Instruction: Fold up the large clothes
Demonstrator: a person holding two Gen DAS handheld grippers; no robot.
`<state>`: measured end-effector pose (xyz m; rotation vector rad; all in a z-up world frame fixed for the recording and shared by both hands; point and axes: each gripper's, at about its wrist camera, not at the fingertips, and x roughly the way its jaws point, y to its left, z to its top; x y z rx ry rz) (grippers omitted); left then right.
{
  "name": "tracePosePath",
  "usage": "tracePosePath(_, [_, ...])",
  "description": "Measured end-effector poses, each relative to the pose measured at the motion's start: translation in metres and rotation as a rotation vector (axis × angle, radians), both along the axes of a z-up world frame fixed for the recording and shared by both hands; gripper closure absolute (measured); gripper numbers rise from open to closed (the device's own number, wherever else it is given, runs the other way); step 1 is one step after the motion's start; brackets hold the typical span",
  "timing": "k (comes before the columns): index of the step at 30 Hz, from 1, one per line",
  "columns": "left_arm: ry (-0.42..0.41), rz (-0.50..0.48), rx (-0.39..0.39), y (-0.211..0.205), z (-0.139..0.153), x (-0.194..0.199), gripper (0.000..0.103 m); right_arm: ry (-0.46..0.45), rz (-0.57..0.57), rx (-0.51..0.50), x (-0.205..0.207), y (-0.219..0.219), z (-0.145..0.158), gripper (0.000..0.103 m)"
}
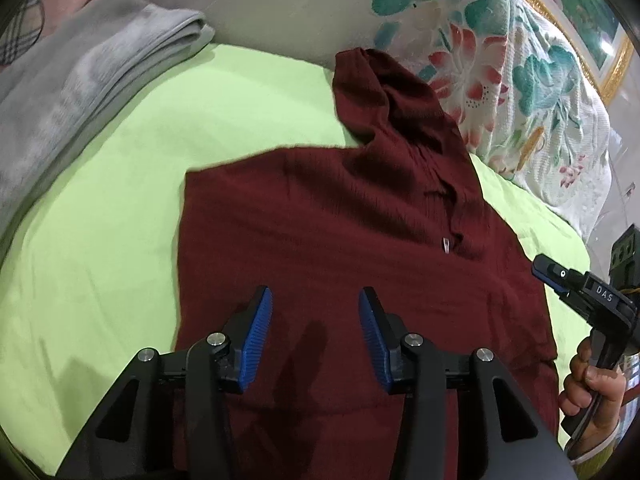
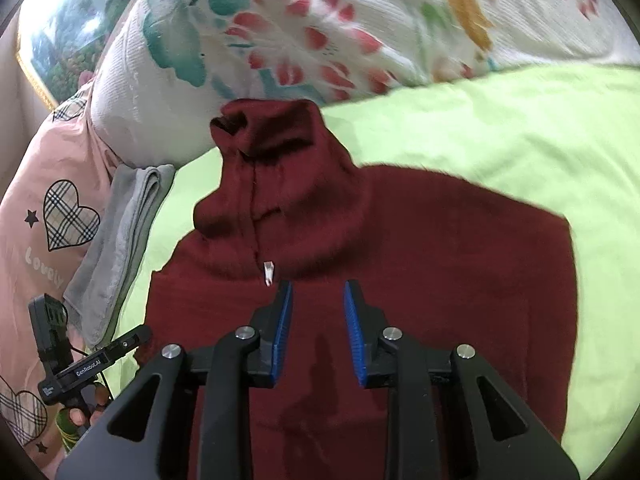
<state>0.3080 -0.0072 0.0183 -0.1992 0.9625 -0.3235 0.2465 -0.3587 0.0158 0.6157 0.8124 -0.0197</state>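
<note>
A dark red high-neck sweater (image 1: 320, 208) with a short zip lies flat on a light green sheet (image 1: 100, 240), sides folded in, collar toward the pillows. My left gripper (image 1: 316, 300) hovers over its lower body, jaws apart, nothing between the blue pads. In the right wrist view the sweater (image 2: 400, 240) fills the middle, its white zip pull (image 2: 268, 272) just ahead of my right gripper (image 2: 318, 292), which is open and empty above the chest. Each gripper shows in the other's view: the right one (image 1: 560, 280) at the sweater's right edge, the left one (image 2: 132, 340) at its left edge.
A folded grey towel (image 1: 80, 92) lies at the left on the green sheet (image 2: 500, 128). A white floral pillow (image 1: 520, 88) sits behind the collar. A pink cover with plaid hearts (image 2: 48, 208) lies left of the towel. A framed picture (image 1: 592, 12) hangs behind.
</note>
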Motion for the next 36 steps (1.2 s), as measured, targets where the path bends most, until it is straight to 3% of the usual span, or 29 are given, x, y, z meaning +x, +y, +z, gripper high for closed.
tracePosePath(2, [-0.007,0.000,0.019,-0.007,0.006,0.016,0.055,-0.006,0.020,-0.019,0.020,0.002,0.006,0.065])
tracePosePath(6, [-0.031,-0.008,0.029,-0.021,0.020,0.047,0.049,-0.037,0.060,-0.060,0.056,0.004,0.019,0.064])
tracePosePath(10, [-0.045,-0.026,0.026,-0.040,0.032,0.089,0.046,-0.078,0.089,-0.131,0.101,0.003,0.032,0.054])
tracePosePath(14, [-0.085,-0.050,0.036,-0.061,0.041,0.148,0.040,-0.116,0.149,-0.237,0.155,0.005,0.043,0.037])
tracePosePath(16, [-0.098,-0.050,0.052,-0.069,0.040,0.179,0.040,-0.107,0.208,-0.319,0.186,0.012,0.042,0.035])
tracePosePath(20, [-0.075,-0.079,0.010,-0.083,0.032,0.232,0.040,-0.068,0.297,-0.445,0.224,0.025,0.027,0.035])
tracePosePath(21, [-0.073,-0.086,0.017,-0.087,0.031,0.239,0.040,-0.060,0.315,-0.464,0.231,0.026,0.021,0.036])
tracePosePath(22, [-0.068,-0.097,0.041,-0.093,0.026,0.248,0.040,-0.053,0.322,-0.459,0.236,0.023,0.016,0.054])
tracePosePath(23, [-0.060,-0.103,0.072,-0.098,0.022,0.256,0.040,-0.042,0.319,-0.437,0.239,0.019,0.013,0.087])
tracePosePath(24, [-0.056,-0.102,0.099,-0.101,0.018,0.261,0.040,-0.030,0.302,-0.404,0.240,0.011,0.010,0.096])
tracePosePath(26, [-0.050,-0.098,0.138,-0.106,0.008,0.271,0.041,-0.046,0.252,-0.344,0.234,-0.007,0.012,0.098])
tracePosePath(27, [-0.048,-0.100,0.145,-0.108,0.005,0.274,0.048,-0.058,0.227,-0.322,0.227,-0.017,0.014,0.099])
tracePosePath(28, [-0.061,-0.099,0.149,-0.108,0.003,0.275,0.071,-0.066,0.209,-0.312,0.220,-0.023,0.017,0.099])
tracePosePath(30, [-0.079,-0.109,0.141,-0.109,0.004,0.274,0.097,-0.080,0.177,-0.291,0.204,-0.037,0.023,0.099])
tracePosePath(36, [-0.198,-0.131,0.125,-0.110,0.034,0.224,0.099,-0.090,0.117,-0.234,0.149,-0.061,0.039,0.099])
